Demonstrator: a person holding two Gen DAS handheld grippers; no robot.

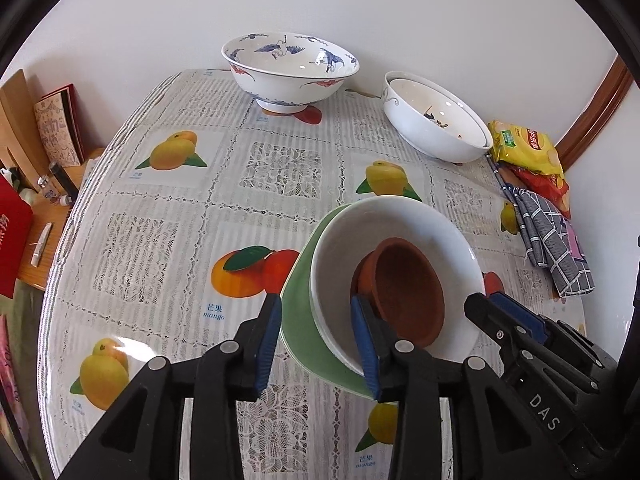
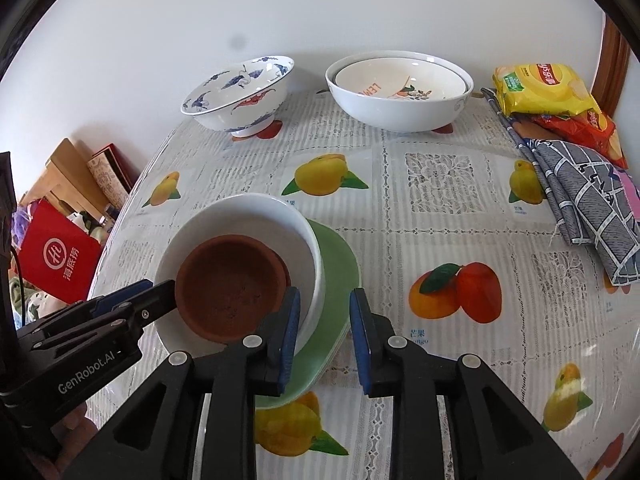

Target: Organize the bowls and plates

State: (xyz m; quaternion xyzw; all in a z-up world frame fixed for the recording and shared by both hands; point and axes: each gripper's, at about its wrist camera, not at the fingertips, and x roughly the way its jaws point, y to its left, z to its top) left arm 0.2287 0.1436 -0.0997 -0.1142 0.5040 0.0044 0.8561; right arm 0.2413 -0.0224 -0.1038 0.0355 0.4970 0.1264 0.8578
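My left gripper point(image 1: 316, 344) and right gripper point(image 2: 325, 334) both gape, straddling opposite rims of the white bowl point(image 1: 400, 216). It holds a brown clay dish point(image 2: 232, 284), sits on a green plate point(image 2: 340, 264), mid-table point(image 2: 440, 240). Bare cloth lies beyond; the plate's near edge is hidden.

Both views are bright and evenly lit by soft daylight. Glare: a white sheen lies on the glossy tabletop point(image 1: 120, 344) at lower left in the left wrist view, and on the tabletop point(image 2: 600, 360) at right in the right wrist view. Shadows under the bowls are soft and short. Fisheye distortion bends the tabletop edges; black vignetting fills all corners. Focus is sharp centrally, softer at the rim. A dark smudge point(image 2: 239, 42) marks the wall.
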